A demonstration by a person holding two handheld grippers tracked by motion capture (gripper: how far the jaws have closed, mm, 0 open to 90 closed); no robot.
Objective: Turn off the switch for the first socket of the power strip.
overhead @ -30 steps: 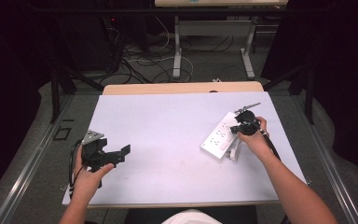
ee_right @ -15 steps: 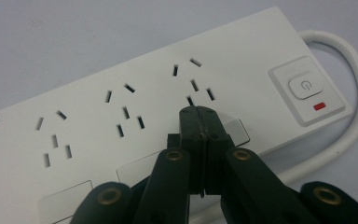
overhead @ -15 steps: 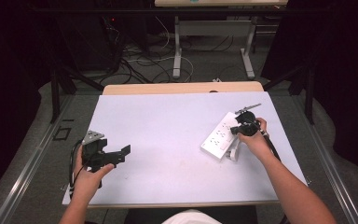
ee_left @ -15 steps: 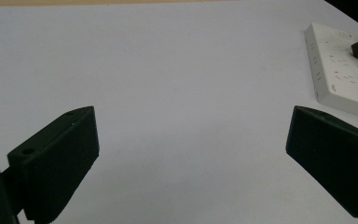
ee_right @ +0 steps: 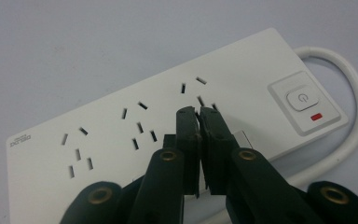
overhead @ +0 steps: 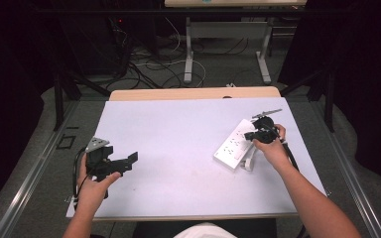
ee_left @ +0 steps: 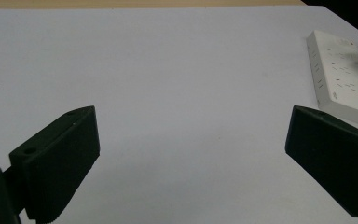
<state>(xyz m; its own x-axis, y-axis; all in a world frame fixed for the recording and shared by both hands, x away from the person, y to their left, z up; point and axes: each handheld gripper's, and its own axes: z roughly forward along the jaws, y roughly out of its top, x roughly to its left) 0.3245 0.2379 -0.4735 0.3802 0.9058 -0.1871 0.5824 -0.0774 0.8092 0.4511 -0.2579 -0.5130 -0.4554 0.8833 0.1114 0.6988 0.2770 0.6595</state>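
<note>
The white tabletop (ee_left: 168,70) lies under and ahead of the jaws of the left gripper (ee_left: 191,114), unmarked apart from a few faint specks. The same surface runs beneath the jaws of the right gripper (overhead: 249,135). A light wooden edge strip (overhead: 193,93) borders its far side, well beyond both pairs of jaws. Past that, the grey floor (overhead: 218,74) carries a tangle of cables (overhead: 149,64) beside one white desk leg (overhead: 188,54). A second white leg (overhead: 264,54) stands far beyond the right jaws. Off the table, outward of the left jaws, are a metal floor rail (overhead: 30,183), a small dark floor plate (overhead: 65,142) and a black frame strut (overhead: 57,99).
</note>
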